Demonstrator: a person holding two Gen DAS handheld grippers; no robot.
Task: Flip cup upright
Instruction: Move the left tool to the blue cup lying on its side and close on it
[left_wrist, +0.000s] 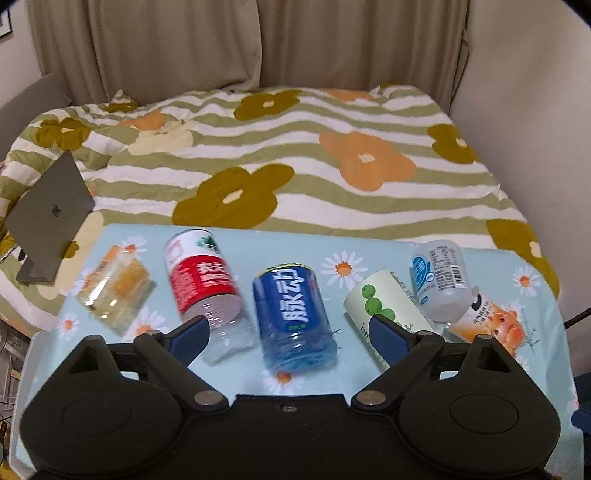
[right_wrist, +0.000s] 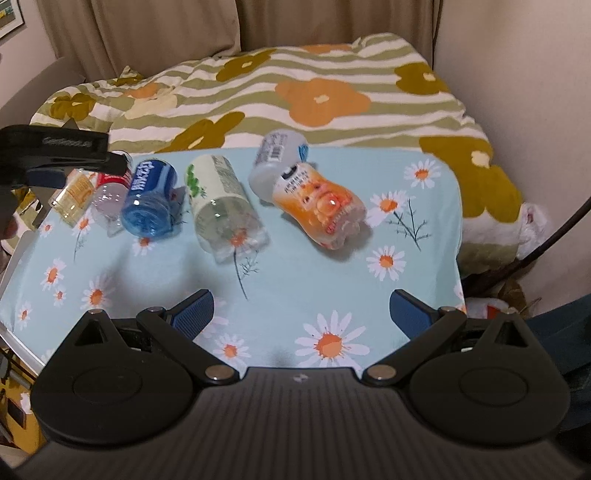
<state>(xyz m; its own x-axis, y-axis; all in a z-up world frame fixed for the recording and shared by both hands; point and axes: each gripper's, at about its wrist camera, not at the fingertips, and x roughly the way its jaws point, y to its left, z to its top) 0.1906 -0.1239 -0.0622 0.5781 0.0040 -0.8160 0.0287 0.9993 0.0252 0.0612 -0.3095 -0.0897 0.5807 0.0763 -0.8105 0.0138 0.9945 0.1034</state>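
Left wrist view: left gripper (left_wrist: 288, 332) jaws wide open above blue cup (left_wrist: 293, 317) (lying sideways); right gripper (right_wrist: 301, 314) — open, empty.

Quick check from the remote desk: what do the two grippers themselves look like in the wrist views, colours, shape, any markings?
Both match: the left gripper and right gripper have matte black bodies, round housings, silver pivot pins and blue textured fingers. No cables or sleeves visible.

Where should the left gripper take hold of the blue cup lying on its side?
Across the labelled middle of the blue cup, probably coming down from above. It lies on its side pointing away, centred between the open left gripper fingers, so both round flanks are exposed.
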